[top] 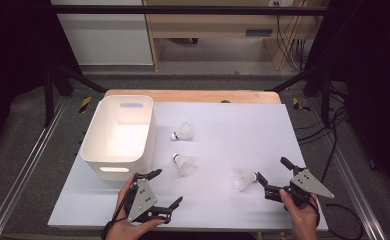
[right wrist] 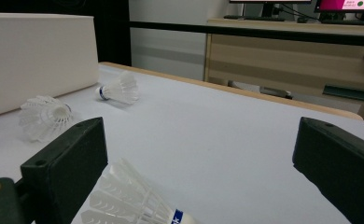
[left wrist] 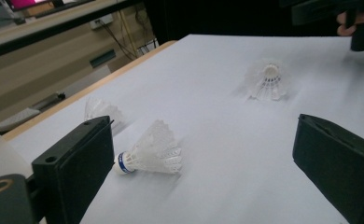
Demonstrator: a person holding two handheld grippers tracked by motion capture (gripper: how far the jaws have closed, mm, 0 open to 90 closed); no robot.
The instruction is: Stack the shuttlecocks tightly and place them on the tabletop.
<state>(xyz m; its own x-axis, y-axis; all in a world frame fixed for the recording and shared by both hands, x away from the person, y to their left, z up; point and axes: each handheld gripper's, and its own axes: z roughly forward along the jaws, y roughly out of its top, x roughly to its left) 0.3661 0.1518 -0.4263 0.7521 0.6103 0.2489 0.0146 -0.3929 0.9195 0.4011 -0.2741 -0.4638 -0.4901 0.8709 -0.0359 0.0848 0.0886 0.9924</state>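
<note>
Three white feather shuttlecocks lie on the pale table sheet (top: 243, 130). The far one (top: 184, 132) and the middle one (top: 184, 164) lie right of a white bin (top: 118, 132). The third (top: 244, 178) rests just left of my right gripper (top: 272, 169), which is open; in the right gripper view this shuttlecock (right wrist: 133, 200) lies low by the left jaw, untouched. My left gripper (top: 165, 187) is open below the bin's near corner. In the left gripper view the middle shuttlecock (left wrist: 152, 151) lies just beyond the left jaw, with nothing between the jaws.
The bin (right wrist: 35, 56) stands with nothing in it at the table's left. A wooden table edge (top: 193, 94) runs along the back. Metal rails (top: 28, 165) flank both sides, and cables (top: 333, 130) trail on the floor at right. Bare sheet stretches across the back right.
</note>
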